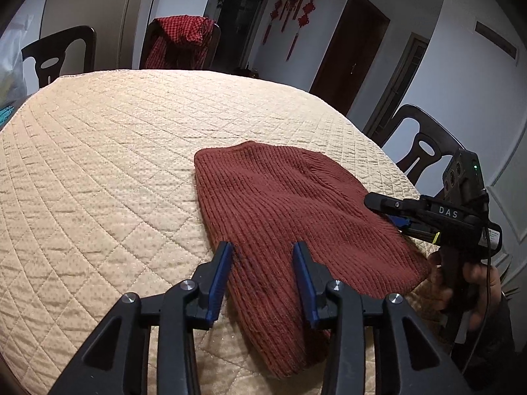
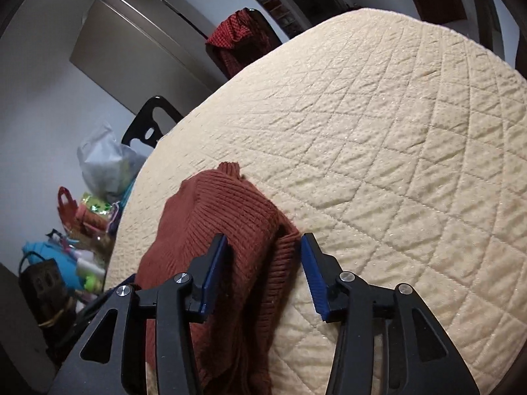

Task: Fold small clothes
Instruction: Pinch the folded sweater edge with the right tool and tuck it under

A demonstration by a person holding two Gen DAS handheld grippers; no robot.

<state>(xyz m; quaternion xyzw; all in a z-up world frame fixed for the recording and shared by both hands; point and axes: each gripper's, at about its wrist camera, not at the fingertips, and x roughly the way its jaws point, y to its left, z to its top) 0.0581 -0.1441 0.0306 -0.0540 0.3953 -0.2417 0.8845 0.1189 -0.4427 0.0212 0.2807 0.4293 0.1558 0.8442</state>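
A rust-red ribbed knit garment [image 1: 290,204] lies folded flat on the quilted cream table cover [image 1: 115,151]. My left gripper [image 1: 263,247] is open, its blue pads straddling the garment's near edge. My right gripper [image 1: 392,212] shows at the garment's right edge in the left wrist view. In the right wrist view the right gripper [image 2: 265,240] is open, its pads on either side of a raised fold of the garment [image 2: 224,217]; I cannot tell whether they touch it.
Dark wooden chairs [image 1: 425,151] stand around the table; one holds a red checkered cloth [image 1: 179,41]. Bags and clutter [image 2: 89,210] lie on the floor left of the table. The table's edge [image 2: 141,177] runs close beside the garment.
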